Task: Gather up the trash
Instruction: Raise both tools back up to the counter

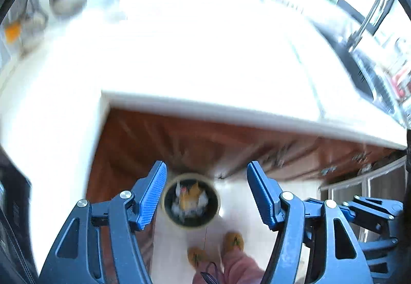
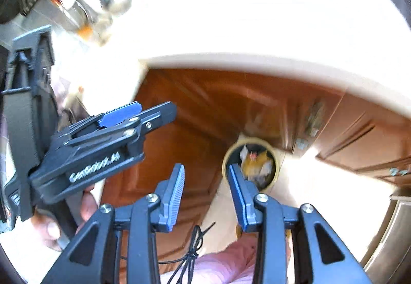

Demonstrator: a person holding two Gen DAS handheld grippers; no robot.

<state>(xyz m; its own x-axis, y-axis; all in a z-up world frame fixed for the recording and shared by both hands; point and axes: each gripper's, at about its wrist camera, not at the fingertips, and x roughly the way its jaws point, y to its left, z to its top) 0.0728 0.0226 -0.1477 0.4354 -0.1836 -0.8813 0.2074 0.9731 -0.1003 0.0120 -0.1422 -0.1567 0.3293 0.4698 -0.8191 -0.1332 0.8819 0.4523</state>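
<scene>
Down on the floor, the bin [image 1: 191, 200] already holds trash [image 1: 191, 198]. Our left gripper [image 1: 205, 191] and right gripper [image 2: 206, 187] gape empty; the overexposed desk [image 1: 205, 58] shows us nothing left.

Both tools hang over the floor [image 1: 231, 196] in front of the surface [image 1: 205, 58], whose pale edge juts out above brown cupboard doors [image 2: 195, 114]. Straight below, a round bin [image 1: 191, 200] stands on the floor close to the cupboards, its mouth uncovered and showing scraps inside. The left tool [image 1: 205, 192] has its jaws spread with nothing between them. Seen from the right tool [image 2: 206, 194], the left tool sits just to the side. Two slippered feet [image 1: 233, 241] stand near the bin.
</scene>
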